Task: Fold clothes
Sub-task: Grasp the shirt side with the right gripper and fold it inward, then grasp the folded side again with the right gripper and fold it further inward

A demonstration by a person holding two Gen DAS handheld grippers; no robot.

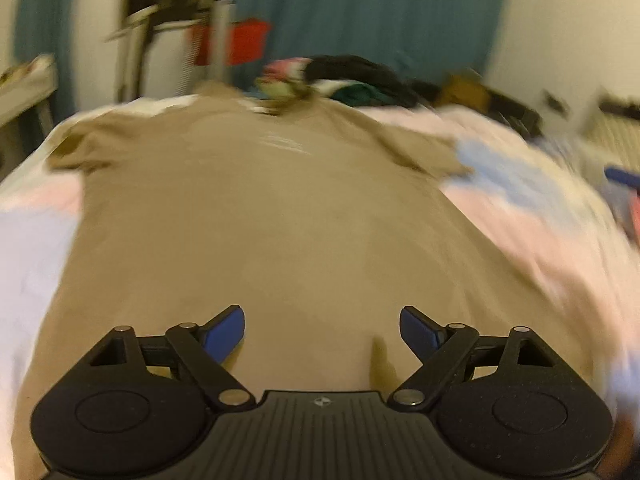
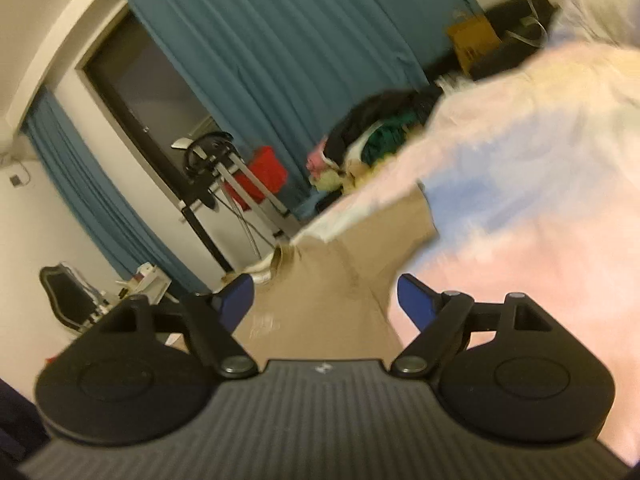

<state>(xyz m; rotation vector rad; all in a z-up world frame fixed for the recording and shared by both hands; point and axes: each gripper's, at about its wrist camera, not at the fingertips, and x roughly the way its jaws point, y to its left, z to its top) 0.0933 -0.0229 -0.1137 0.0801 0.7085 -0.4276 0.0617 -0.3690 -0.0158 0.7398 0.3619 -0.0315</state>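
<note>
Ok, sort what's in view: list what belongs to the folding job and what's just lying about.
Job:
- tan T-shirt, spread flat on the bed
- left gripper, open above its hem
- right gripper, open, nothing held

Lying about:
- clothes pile beyond the collar
- pastel bedcover
- red box
- teal curtain

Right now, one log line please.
left gripper: open, empty | right gripper: open, empty | shirt: flat on bed
</note>
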